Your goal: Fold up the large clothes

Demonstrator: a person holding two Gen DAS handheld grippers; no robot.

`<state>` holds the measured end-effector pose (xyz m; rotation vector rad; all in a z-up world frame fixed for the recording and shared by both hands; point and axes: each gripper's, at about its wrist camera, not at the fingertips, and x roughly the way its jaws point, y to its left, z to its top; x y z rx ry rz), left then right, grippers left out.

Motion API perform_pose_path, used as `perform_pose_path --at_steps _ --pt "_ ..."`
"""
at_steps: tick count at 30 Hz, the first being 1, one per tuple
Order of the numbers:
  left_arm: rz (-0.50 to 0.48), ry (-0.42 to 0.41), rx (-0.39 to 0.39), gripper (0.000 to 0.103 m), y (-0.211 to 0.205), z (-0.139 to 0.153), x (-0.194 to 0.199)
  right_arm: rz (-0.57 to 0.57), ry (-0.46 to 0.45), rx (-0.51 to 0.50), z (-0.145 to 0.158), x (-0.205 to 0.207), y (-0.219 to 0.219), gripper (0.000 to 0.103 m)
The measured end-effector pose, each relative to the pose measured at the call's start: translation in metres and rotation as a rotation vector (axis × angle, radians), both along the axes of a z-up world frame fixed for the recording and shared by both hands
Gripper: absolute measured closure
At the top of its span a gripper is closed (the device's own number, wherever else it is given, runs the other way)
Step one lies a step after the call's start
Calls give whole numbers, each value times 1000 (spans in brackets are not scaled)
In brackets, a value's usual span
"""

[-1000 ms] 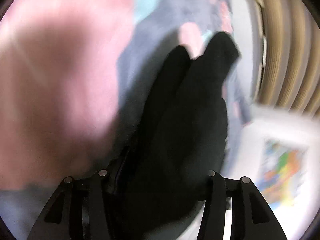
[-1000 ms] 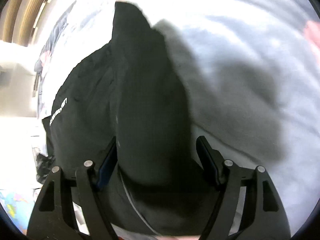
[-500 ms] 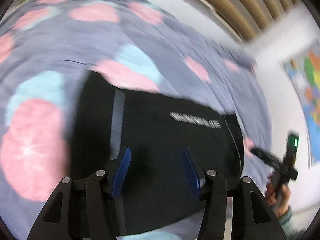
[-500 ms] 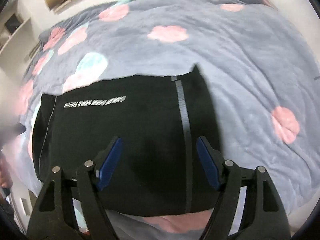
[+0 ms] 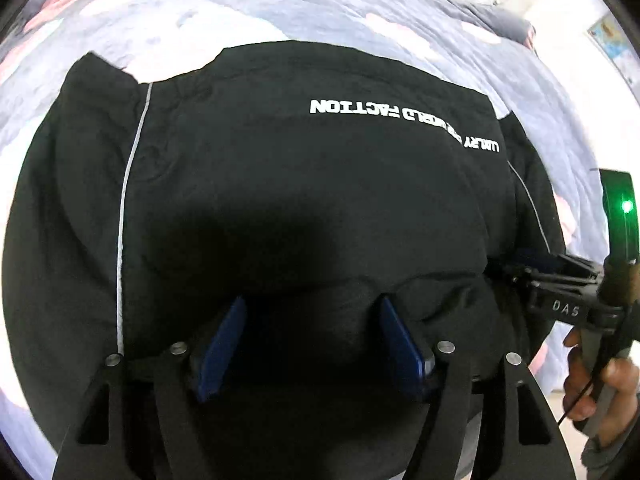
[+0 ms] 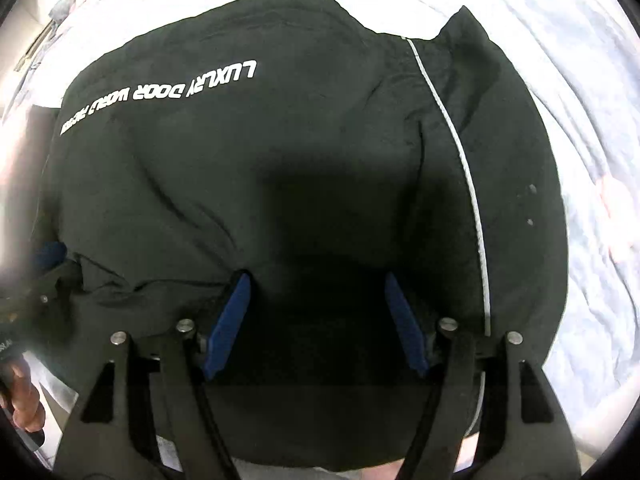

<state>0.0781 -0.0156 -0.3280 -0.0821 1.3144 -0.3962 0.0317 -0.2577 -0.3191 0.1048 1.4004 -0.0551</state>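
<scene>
A black garment (image 5: 304, 168) with white lettering and a thin white stripe lies folded flat on the bed; it also fills the right wrist view (image 6: 304, 152). My left gripper (image 5: 312, 320) points down over its near edge. Its jaws are opening, and only the flat cloth shows below them, with the blue pads (image 5: 224, 344) not pressing on it. My right gripper (image 6: 316, 304) hangs over the garment's other near corner. Its jaws are closing, and the pads (image 6: 230, 320) stand apart above dark cloth. Each gripper shows at the edge of the other's view: the right gripper (image 5: 516, 268), the left gripper (image 6: 48, 264).
A grey-blue bed cover (image 5: 224, 4) with pink patches spreads around the garment (image 6: 592, 128). A hand (image 5: 600, 380) holds the right gripper's handle, where a green light (image 5: 626, 206) glows. A white wall with a poster (image 5: 612, 36) is at the far right.
A second ago both grippers held hanging black cloth. Now the garment lies flat and folded on the bed. Both grippers have come closer to it, and the left jaws stand wider.
</scene>
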Motion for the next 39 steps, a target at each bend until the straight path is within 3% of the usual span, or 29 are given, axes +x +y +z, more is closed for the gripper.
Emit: perform_pose_path --at_steps 2,3,5,8,12,18,21,24,29,39 --pt "-20 36 -48 35 6 16 -2 -12 17 -7 11 -3 0 36" --pt "-34 46 -117 35 11 33 -5 -22 20 -6 19 -5 -1 35" --pt "-36 7 -153 35 20 66 -12 -41 -3 32 37 -11 -3 35" --pt "-23 -79 -72 35 32 114 -23 -45 -42 63 68 -16 0 35" --pt "59 -178 10 35 50 168 -35 -15 -95 4 120 -18 17 35" --pt "124 -331 150 34 50 227 -57 -8 -237 -123 191 -36 51 30" --pt "136 -389 182 34 44 256 -64 -1 -294 -128 214 -50 64 26" --pt "156 -403 219 34 35 266 -71 -3 -340 -160 233 -60 72 25" --pt "171 -408 183 34 29 276 -81 -16 -397 -197 250 -71 73 20" --pt "203 -399 164 34 24 281 -92 -65 -398 -185 258 -77 69 20"
